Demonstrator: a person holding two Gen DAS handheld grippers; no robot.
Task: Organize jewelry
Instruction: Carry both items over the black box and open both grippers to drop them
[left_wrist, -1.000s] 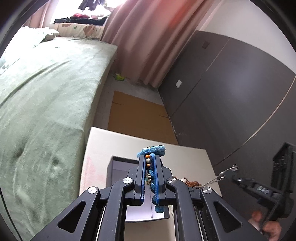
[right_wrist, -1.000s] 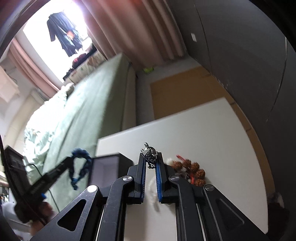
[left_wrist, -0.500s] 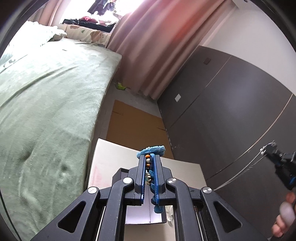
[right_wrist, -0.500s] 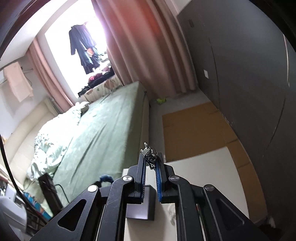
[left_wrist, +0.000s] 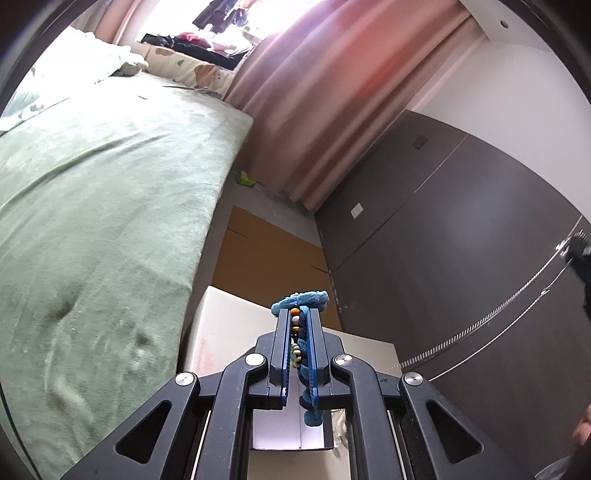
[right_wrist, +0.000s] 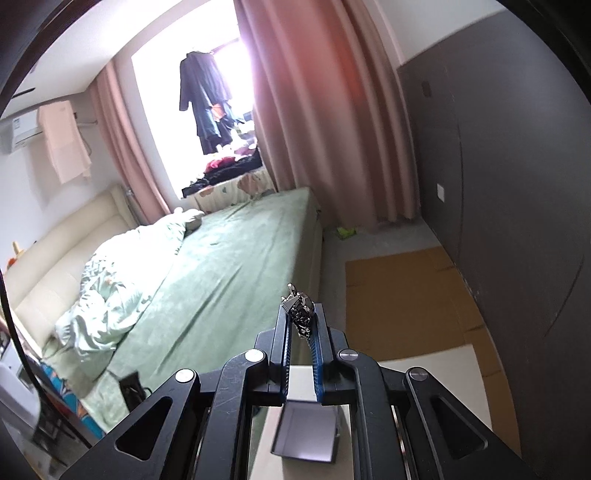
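Blue braided bracelet (left_wrist: 300, 334) with its little beads is pinched tight between the left gripper (left_wrist: 299, 315) fingers, tail dangling over the open dark jewelry box (left_wrist: 288, 435) on the white table (left_wrist: 221, 325); silver chain (right_wrist: 301, 314) is clamped at the right gripper (right_wrist: 301, 312) tips, high above the same box (right_wrist: 306, 439).

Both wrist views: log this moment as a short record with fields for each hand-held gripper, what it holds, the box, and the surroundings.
left hand-held gripper: shut on the blue beaded bracelet, whose tail hangs below the fingers
right hand-held gripper: shut on the silver chain necklace
chain: a long length trails down from the right gripper, seen in the left view
jewelry box: open, dark, on the white table, below both grippers
surroundings: green bed, pink curtain, dark wardrobe
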